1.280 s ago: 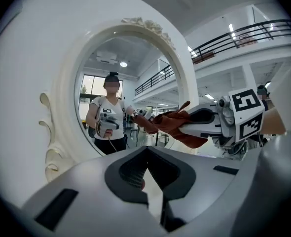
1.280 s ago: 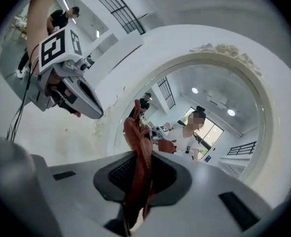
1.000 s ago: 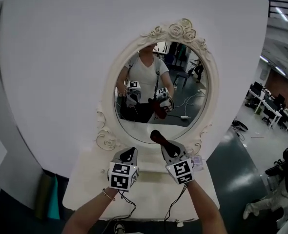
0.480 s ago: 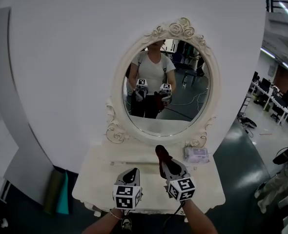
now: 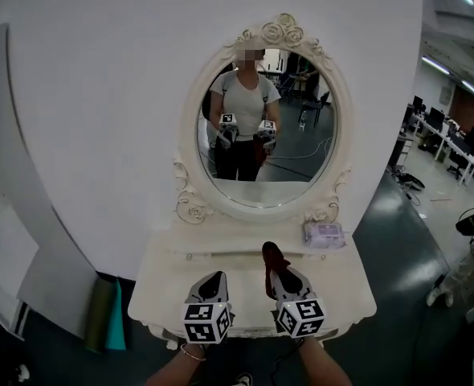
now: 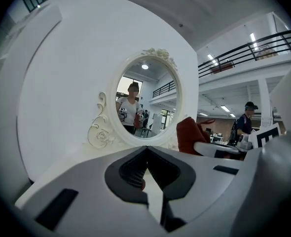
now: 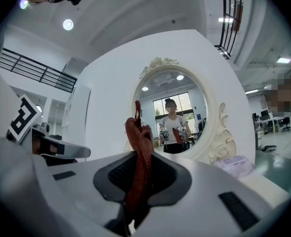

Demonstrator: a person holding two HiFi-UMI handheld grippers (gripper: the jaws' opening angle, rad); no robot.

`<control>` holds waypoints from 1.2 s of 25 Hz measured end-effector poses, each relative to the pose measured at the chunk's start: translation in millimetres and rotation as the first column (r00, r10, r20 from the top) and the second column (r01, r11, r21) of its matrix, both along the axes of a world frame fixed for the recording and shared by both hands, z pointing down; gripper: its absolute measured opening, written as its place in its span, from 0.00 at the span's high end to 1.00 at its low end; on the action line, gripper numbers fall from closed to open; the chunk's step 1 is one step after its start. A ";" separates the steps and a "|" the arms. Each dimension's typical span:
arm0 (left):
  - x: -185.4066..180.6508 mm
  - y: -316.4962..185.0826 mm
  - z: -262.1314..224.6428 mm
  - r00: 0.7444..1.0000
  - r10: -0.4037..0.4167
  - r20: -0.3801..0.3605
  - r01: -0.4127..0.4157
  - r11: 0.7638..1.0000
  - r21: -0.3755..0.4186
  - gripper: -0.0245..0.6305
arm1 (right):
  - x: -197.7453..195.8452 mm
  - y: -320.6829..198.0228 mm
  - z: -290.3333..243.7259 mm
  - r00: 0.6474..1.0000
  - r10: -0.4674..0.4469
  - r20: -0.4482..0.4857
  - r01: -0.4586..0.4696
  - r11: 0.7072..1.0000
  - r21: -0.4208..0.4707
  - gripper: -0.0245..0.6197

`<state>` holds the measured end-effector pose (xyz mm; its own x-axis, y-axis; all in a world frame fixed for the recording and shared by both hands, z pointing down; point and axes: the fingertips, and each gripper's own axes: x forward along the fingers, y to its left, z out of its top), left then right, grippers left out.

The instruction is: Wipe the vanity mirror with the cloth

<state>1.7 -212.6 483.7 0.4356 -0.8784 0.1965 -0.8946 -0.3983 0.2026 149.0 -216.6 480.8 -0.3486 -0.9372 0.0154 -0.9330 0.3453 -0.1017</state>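
Your right gripper (image 5: 272, 270) clamps cloth (image 5: 271, 256) upright; mirror (image 5: 289, 135) lies ahead, above, well apart. Left gripper (image 5: 215, 278) closed, empty, no nearer.

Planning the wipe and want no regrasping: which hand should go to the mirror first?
Right. The right tongs are shut on the red cloth, which sticks out ahead of them toward the mirror. The left tongs are shut with nothing between them.

No readable text, no labels, no numbers
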 end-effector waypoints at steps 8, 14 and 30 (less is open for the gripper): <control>-22.3 29.9 17.4 1.000 -0.011 0.014 0.011 1.000 -0.021 0.96 | 8.5 44.4 42.9 0.977 0.173 0.125 -0.150 0.973 -0.174 0.87; -22.9 42.7 30.4 1.000 -0.009 -0.021 0.008 0.998 -0.055 0.96 | -6.1 59.9 45.8 0.978 0.178 0.110 -0.155 0.969 -0.193 0.87; -20.3 30.6 29.6 1.000 -0.025 -0.019 0.024 0.998 -0.053 0.96 | -0.6 61.5 32.9 0.985 0.169 0.046 -0.158 0.972 -0.176 0.87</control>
<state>-18.5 -182.1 513.3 0.4181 -0.8775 0.2350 -0.8997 -0.3643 0.2404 148.4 -155.1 513.8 -0.1958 -0.9669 0.1637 -0.9656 0.1610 -0.2041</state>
